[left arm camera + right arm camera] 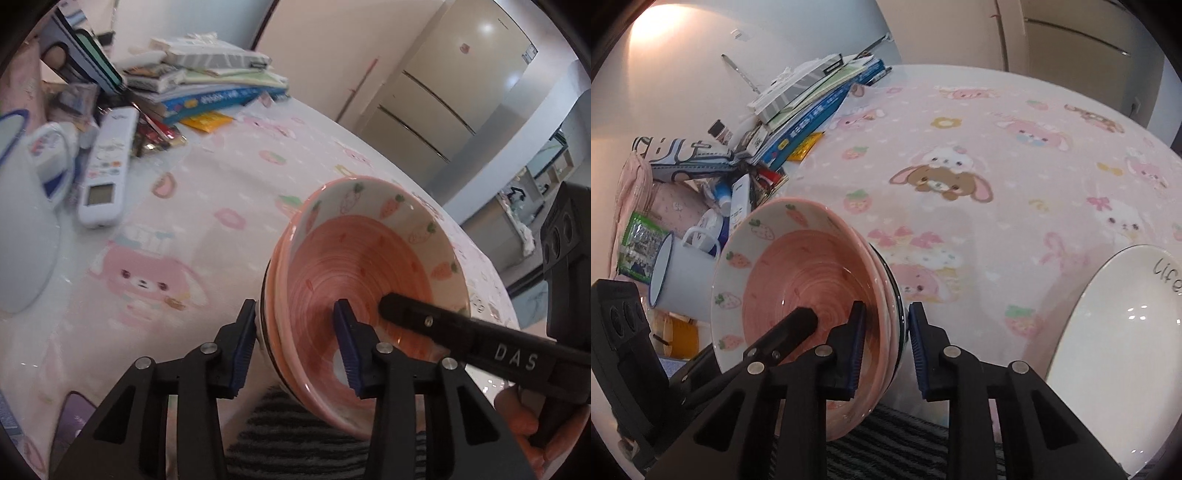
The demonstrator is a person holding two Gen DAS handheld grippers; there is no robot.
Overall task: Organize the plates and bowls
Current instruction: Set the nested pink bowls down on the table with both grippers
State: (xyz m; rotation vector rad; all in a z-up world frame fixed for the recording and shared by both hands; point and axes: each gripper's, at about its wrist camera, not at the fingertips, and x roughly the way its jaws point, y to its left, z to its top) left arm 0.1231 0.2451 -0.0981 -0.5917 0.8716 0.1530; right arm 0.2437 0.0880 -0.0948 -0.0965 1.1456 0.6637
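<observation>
Stack of pink carrot-patterned ceramic bowls (369, 273) is held tilted over the pink cartoon-print table (207, 184); rim straddled by left gripper (295, 345) and right gripper (886, 350), fingers partly apart, contact unclear.

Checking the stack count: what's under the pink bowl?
The pink bowl sits nested on more dishes: another pink rim and a dark-edged white one show at the side. Their insides are covered. Both grippers, left and right, straddle the stacked rims.
</observation>
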